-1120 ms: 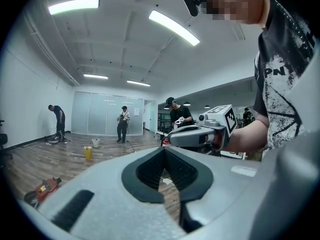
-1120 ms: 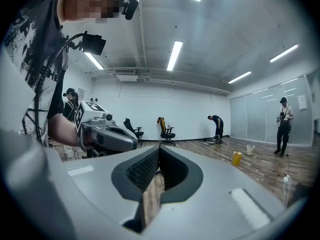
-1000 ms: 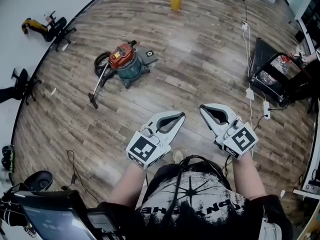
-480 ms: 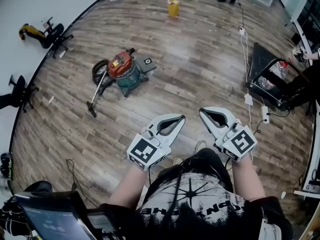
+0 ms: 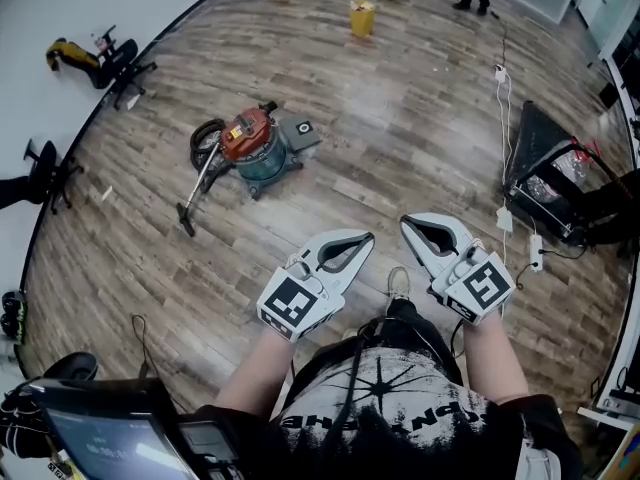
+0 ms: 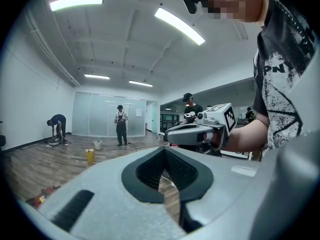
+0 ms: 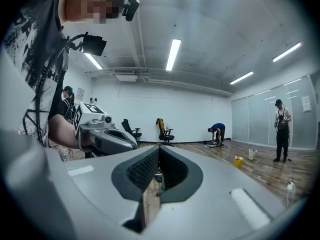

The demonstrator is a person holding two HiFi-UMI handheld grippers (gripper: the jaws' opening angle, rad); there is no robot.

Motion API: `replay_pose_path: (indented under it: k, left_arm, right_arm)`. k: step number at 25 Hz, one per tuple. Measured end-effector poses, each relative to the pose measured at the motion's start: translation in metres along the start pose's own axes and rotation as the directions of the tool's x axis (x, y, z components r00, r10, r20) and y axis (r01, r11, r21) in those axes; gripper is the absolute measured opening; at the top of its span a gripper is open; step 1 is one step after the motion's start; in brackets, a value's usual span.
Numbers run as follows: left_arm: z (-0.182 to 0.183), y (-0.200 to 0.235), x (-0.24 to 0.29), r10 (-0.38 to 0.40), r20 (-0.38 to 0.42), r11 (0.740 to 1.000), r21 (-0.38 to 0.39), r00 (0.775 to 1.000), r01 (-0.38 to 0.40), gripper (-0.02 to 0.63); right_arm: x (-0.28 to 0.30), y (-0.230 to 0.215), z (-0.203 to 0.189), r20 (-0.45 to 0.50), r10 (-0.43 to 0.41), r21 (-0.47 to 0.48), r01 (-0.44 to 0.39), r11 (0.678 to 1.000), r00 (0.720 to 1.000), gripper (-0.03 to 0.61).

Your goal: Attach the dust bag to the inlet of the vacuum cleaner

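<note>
Across the wooden floor (image 5: 400,118), well ahead of me and off to the left, the vacuum cleaner (image 5: 250,140) sits with its red top up and its wand (image 5: 197,183) trailing toward me. Over the last second it has slid a little lower in the head view, and a shoe (image 5: 398,282) now shows between the grippers. I read that as the person walking toward it: the approach is under way, and nothing of the attaching has begun.

I see the left gripper (image 5: 368,237) and right gripper (image 5: 404,223) carried side by side at the waist, posed as before. Both are clenched, pads together, with nothing between them.

A flat grey piece (image 5: 300,130) with a dark ring lies just beside the vacuum's right side. It may be the dust bag, but I cannot tell at this range, and the inlet is too small to make out. I judge the walk must finish before either gripper needs to open.
</note>
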State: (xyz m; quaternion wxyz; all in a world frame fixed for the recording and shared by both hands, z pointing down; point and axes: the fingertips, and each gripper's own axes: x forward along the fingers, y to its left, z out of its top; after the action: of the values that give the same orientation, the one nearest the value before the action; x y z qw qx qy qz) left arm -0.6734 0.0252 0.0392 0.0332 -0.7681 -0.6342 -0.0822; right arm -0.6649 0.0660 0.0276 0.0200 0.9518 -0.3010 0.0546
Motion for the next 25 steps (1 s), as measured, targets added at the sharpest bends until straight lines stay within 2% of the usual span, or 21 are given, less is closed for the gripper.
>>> replay_pose_path:
  k: [9,17,25]
  left_arm:
    - [0.025,0.066,0.090,0.072,-0.010,0.997,-0.017,0.997,-0.072,-0.002]
    - [0.040,0.103,0.176,0.115,-0.014,0.993,-0.005,0.993,-0.115,-0.002]
    - [0.045,0.128,0.226,0.149,-0.034,0.989,0.004,0.988,-0.148,-0.002]
  right_arm:
    - [0.017,-0.111,0.007,-0.001,0.063,0.007,-0.063,0.998,0.998,0.002]
    - [0.008,-0.203,-0.003,-0.003,0.093,0.001,-0.093,0.996,0.996,0.002]
    - [0.009,-0.261,-0.012,0.029,0.119,0.031,-0.120,0.992,0.993,0.002]
